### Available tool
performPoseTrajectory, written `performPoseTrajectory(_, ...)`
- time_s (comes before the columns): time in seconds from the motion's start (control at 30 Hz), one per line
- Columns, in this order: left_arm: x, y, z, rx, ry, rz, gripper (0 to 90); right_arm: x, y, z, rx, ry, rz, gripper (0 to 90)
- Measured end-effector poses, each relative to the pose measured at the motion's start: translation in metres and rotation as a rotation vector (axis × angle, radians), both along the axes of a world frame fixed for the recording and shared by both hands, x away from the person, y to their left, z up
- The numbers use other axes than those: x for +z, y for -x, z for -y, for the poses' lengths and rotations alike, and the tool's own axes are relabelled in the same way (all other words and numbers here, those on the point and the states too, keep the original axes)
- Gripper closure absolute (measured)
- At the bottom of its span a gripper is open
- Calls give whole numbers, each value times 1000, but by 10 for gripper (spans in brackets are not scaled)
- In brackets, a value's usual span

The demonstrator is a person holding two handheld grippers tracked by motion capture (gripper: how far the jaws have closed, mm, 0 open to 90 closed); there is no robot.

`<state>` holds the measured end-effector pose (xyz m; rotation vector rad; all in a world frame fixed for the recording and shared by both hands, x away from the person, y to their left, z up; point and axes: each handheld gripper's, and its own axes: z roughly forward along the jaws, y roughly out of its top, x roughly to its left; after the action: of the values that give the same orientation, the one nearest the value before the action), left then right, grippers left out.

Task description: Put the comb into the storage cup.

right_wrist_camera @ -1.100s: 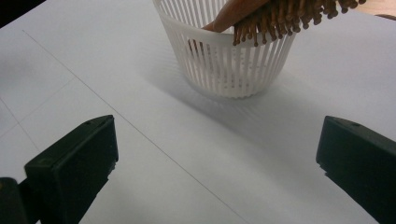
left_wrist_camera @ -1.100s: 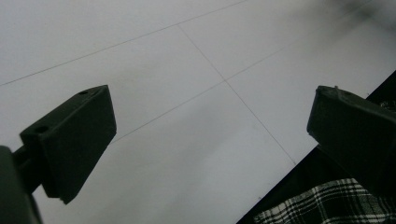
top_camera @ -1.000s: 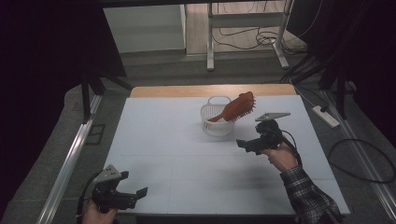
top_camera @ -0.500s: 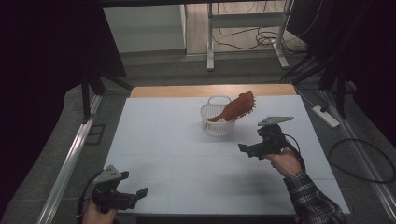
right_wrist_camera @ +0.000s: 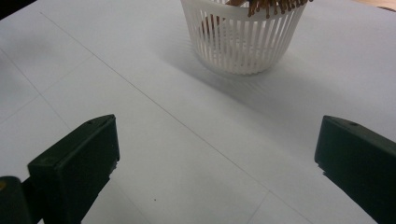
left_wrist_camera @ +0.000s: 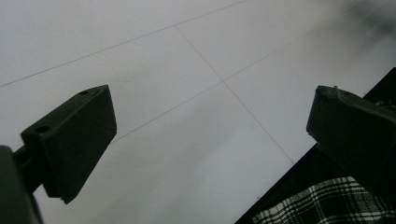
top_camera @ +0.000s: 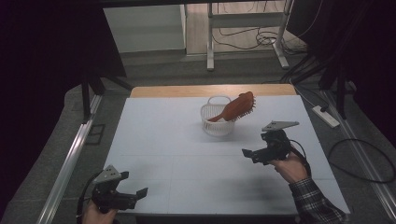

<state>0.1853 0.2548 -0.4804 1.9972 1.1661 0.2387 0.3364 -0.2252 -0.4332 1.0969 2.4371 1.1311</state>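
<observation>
Right gripper (top_camera: 256, 154) has backed off toward the near edge, jaws wide and empty; the hairbrush (top_camera: 236, 108) lies slantwise in the white basket (top_camera: 215, 127) straight ahead, nearer it than the open left gripper (top_camera: 133, 195).

The basket (top_camera: 217, 122) ahead of the right hand-held gripper (top_camera: 254, 154) is white, with slotted walls. The hairbrush (top_camera: 236, 108) leaning in it is reddish-brown. Both hand-held grippers are black, each topped by a grey plate; the left hand-held gripper (top_camera: 133, 196) too. The counter (top_camera: 187, 158) under them is pale grey-white. The sleeve (top_camera: 314, 205) behind the right one is plaid, dark and white.
</observation>
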Motion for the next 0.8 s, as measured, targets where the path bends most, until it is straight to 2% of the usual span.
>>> performPoseTrajectory(0.4, 0, 1, 0, -3, 6, 7, 23, -1, 11, 11, -8, -19, 11, 0)
performPoseTrajectory(0.8, 0, 0, -1, 3, 11, 6, 23, -5, 21, 17, 0, 11, 2, 0)
